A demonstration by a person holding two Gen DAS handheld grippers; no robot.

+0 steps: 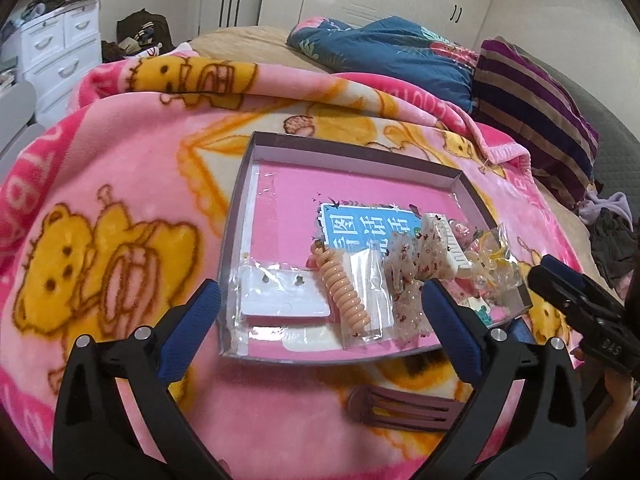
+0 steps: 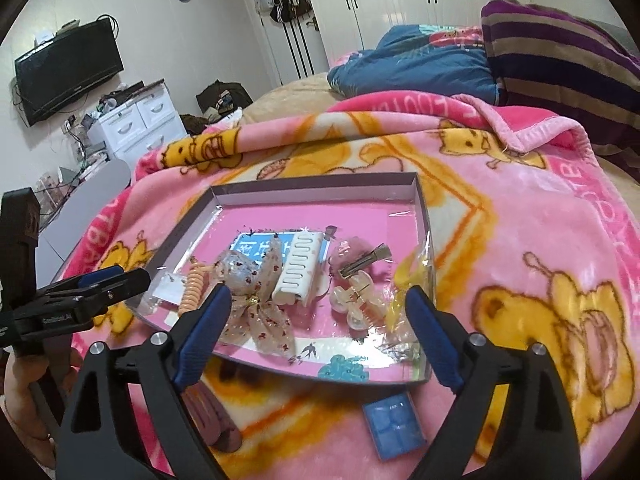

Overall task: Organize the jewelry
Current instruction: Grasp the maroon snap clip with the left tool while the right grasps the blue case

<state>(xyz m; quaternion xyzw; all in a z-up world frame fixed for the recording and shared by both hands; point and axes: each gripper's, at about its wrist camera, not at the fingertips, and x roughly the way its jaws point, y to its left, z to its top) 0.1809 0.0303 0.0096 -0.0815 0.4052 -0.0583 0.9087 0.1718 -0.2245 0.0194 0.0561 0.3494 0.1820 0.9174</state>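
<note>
A shallow grey box (image 1: 236, 216) with a pink floor lies on the pink bear blanket; it also shows in the right wrist view (image 2: 422, 216). In it lie an earring card (image 1: 280, 292), a peach spiral hair tie (image 1: 346, 288), a dotted fabric bow (image 2: 260, 300), a white comb clip (image 2: 298, 270), a clear claw clip (image 2: 356, 300) and a yellow bag (image 2: 408, 292). A dark purple hair clip (image 1: 400, 410) and a small blue box (image 2: 394, 426) lie on the blanket in front of the box. My left gripper (image 1: 320, 312) is open and empty. My right gripper (image 2: 316, 320) is open and empty.
A blue quilt (image 2: 412, 64) and a striped purple pillow (image 2: 560, 52) lie behind the box. A white drawer unit (image 2: 136, 120) and a wall television (image 2: 68, 68) stand at the left. The right gripper's tip shows in the left wrist view (image 1: 568, 284).
</note>
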